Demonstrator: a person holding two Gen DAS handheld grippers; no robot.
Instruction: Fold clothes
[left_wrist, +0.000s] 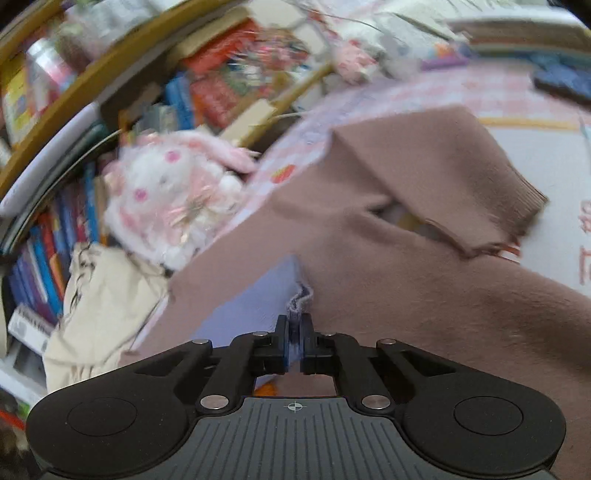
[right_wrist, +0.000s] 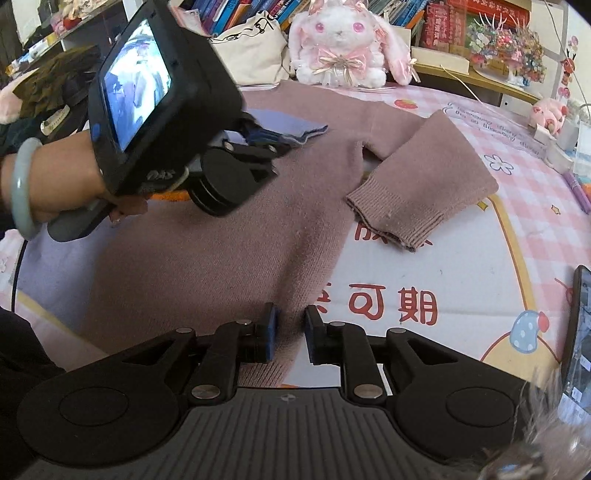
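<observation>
Nearest, my right gripper (right_wrist: 290, 334): fingers apart, straddling a raised crease at the lower edge of the sweater (right_wrist: 229, 236), blue pads on either side of the fold without closing on it.

Next, my left gripper (left_wrist: 294, 334): fingers pressed together on a strip of lavender cloth with a frayed knit edge (left_wrist: 299, 301). Whether this cloth is the sweater's inner face or a separate piece, I cannot tell. From the right wrist view, my left hand (right_wrist: 70, 181) holds that gripper low over the sweater's middle, a pale green bangle (right_wrist: 22, 188) on the wrist.

Sweater: dusty pink knit, spread flat on the mat (right_wrist: 480, 280), which is pink checked with red characters. One sleeve (right_wrist: 421, 184) is bent back, ribbed cuff lying on the mat just beside the body.

Farther: cream tote bag (right_wrist: 255, 48) and white-and-pink plush rabbit (right_wrist: 343, 40), both at the mat's far edge.

Farthest: shelves of books (right_wrist: 243, 11).
</observation>
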